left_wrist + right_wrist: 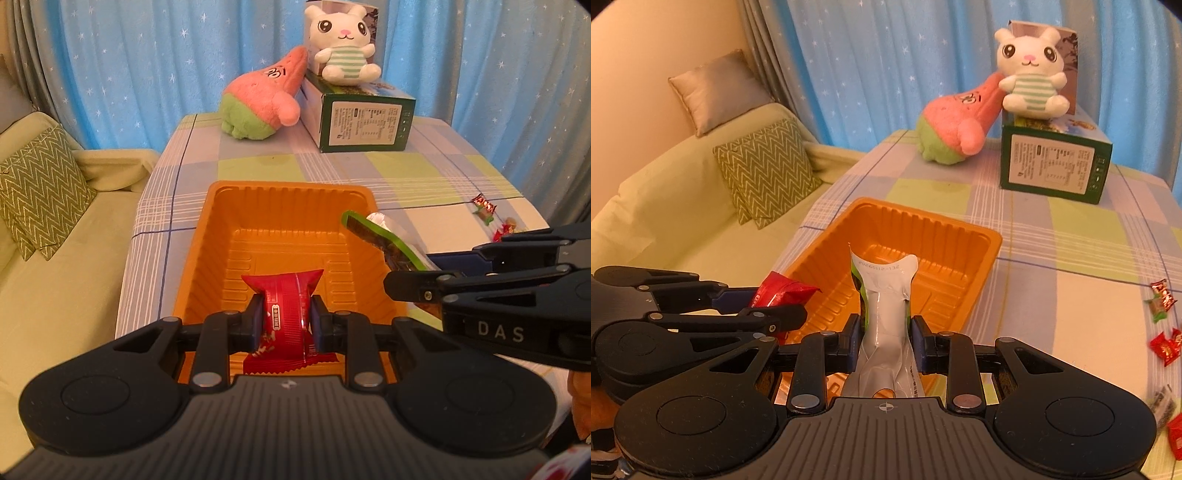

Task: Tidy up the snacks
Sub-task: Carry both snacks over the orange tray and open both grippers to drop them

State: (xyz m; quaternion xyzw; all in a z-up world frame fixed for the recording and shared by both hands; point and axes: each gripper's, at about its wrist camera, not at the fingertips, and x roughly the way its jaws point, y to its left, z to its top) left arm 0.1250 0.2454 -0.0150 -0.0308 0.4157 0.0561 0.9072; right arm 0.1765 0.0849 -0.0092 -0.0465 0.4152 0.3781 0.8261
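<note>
An orange plastic tray (pixel 207 236) (pixel 982 243) sits on the checked tablecloth. My left gripper (pixel 287 314) is shut on a red snack packet (pixel 284 295), held over the tray's near end; that packet (pixel 775 291) also shows at the left of the right wrist view. My right gripper (pixel 884 328) is shut on a silver pouch with a green edge (pixel 886 295), hanging over the tray's near right side. From the left wrist view the same pouch (pixel 384 236) pokes over the tray's right rim, with the right gripper's fingers (pixel 417 286) beside it.
Several small wrapped candies (pixel 1161 325) (pixel 484 208) lie on the cloth to the right. At the table's far end stand a green carton (pixel 364 122) with a white bunny plush (pixel 341 42) on it and a pink plush (pixel 258 99). A sofa with cushions (pixel 40 195) is left of the table.
</note>
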